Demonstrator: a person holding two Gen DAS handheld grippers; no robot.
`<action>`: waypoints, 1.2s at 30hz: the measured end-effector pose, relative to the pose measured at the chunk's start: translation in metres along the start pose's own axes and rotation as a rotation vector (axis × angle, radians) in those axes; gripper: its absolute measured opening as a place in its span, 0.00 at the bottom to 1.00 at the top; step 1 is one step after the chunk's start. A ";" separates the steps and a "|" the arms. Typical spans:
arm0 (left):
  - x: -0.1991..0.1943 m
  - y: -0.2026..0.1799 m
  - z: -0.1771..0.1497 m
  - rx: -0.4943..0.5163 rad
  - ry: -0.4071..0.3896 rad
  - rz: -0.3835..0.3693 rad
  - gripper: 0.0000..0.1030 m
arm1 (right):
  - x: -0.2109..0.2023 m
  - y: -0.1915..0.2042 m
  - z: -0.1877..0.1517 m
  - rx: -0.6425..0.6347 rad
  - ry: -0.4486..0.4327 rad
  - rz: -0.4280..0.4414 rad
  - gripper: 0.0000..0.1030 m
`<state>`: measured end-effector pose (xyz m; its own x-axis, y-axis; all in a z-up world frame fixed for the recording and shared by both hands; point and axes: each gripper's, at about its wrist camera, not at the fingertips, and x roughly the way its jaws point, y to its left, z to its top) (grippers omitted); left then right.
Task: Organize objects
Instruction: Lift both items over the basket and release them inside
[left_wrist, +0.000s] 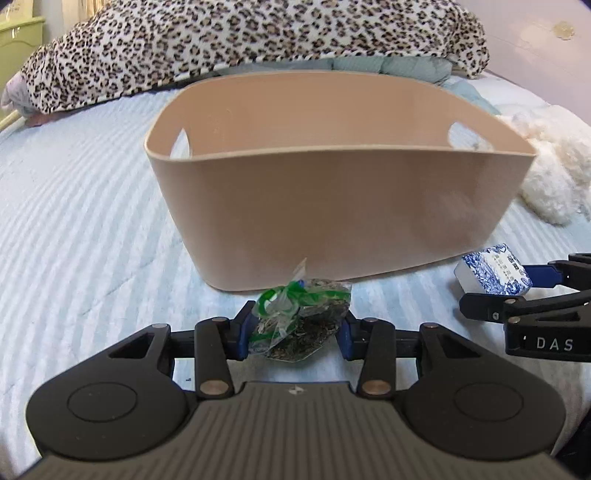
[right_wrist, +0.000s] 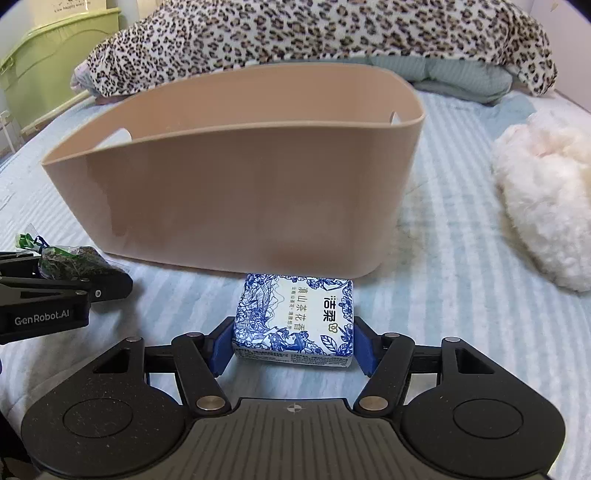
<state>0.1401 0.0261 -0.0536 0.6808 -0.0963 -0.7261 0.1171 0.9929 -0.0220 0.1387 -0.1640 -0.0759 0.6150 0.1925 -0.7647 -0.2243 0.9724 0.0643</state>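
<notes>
The left gripper (left_wrist: 295, 326) is closed on a small clear plastic bag of dried tea leaves (left_wrist: 301, 321), its blue pads (left_wrist: 242, 332) pressing the bag from both sides; the bag's crumpled top with green printing sticks up between the fingers. The right gripper (right_wrist: 293, 341) is closed on a blue-and-white tissue pack (right_wrist: 295, 319) printed with a porcelain-style pattern and Chinese characters, held flat with a pad against each short side. Both held things sit low over the pale blue striped bedspread (left_wrist: 74, 221), just in front of the near wall of a beige plastic storage basket (left_wrist: 325, 206) with cut-out handles at its ends. The two grippers are side by side, each showing at the edge of the other's view. A white fluffy plush (right_wrist: 546, 199) lies on the bed to the right of the basket, and a leopard-print blanket (right_wrist: 314, 33) is heaped behind it. A green plastic bin (right_wrist: 44, 59) stands beyond the bed's far left edge.
</notes>
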 end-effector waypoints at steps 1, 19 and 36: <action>-0.004 -0.001 0.000 -0.001 -0.003 -0.003 0.44 | -0.005 0.001 -0.001 -0.007 -0.011 -0.004 0.60; -0.089 -0.007 0.056 -0.015 -0.184 -0.010 0.44 | -0.105 0.000 0.036 -0.037 -0.253 -0.003 0.60; -0.037 -0.004 0.145 0.034 -0.207 0.108 0.44 | -0.075 0.001 0.134 -0.055 -0.346 -0.009 0.60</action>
<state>0.2192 0.0158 0.0735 0.8241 -0.0058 -0.5665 0.0575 0.9956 0.0735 0.1941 -0.1601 0.0677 0.8350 0.2261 -0.5017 -0.2522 0.9675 0.0163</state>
